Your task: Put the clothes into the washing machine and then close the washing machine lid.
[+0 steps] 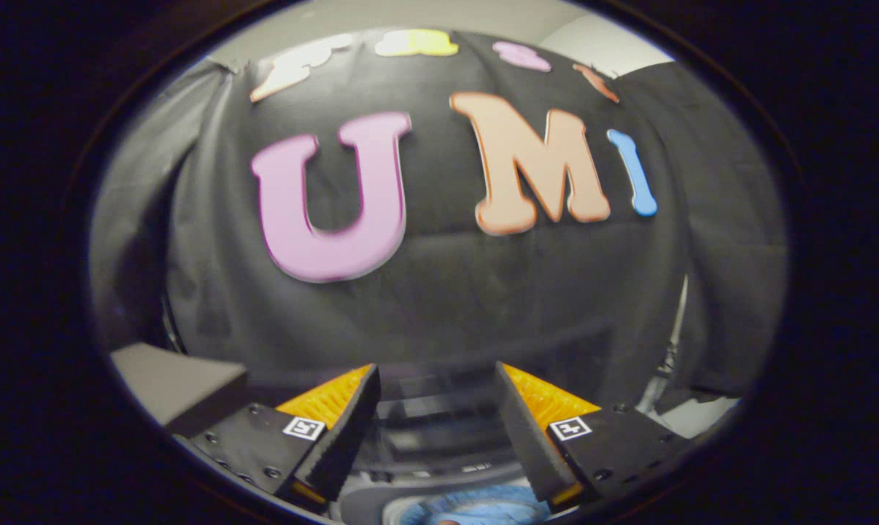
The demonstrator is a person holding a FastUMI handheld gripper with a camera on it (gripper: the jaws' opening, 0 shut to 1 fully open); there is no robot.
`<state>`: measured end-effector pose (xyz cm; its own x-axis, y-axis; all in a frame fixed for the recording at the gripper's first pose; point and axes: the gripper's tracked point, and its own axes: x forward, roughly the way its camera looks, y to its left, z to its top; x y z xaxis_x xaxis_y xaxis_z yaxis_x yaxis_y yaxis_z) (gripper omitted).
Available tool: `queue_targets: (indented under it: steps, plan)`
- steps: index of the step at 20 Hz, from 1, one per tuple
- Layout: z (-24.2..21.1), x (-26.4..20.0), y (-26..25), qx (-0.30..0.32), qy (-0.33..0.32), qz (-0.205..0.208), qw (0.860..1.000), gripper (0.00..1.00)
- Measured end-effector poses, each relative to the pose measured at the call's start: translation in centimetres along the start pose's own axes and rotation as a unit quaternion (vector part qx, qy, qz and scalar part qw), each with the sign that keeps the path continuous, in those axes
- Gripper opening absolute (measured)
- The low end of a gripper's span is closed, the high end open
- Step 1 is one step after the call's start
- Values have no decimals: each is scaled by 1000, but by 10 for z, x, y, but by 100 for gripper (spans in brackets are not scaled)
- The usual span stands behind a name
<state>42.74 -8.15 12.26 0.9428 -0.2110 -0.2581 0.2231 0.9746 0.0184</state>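
Observation:
My gripper (436,373) is held up facing the booth's black cloth wall, its two fingers (341,426) spread wide apart with nothing between them. Below and between the fingers I see part of the washing machine (432,437): a dark, blurred panel and a pale rim. At the very bottom, under the fingers, lies a piece of light blue clothing (483,508). The gripper is above it and does not touch it.
A grey flat surface with a dark edge (173,379) juts in beside the left finger. A pale surface (694,415) and a thin metal rod (665,364) show past the right finger. The black cloth wall hangs close ahead.

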Motion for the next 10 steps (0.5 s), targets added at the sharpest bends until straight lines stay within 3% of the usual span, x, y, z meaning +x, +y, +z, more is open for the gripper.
queue_targets:
  steps: [1,4,8,10]
  plan:
    - [-26,2,8,-28,35,14,999,96]
    - [-30,8,16,-92,10,19,995,96]
    - [4,-7,25,-73,-40,19,996,96]
    - [46,-22,21,-57,-87,15,994,96]
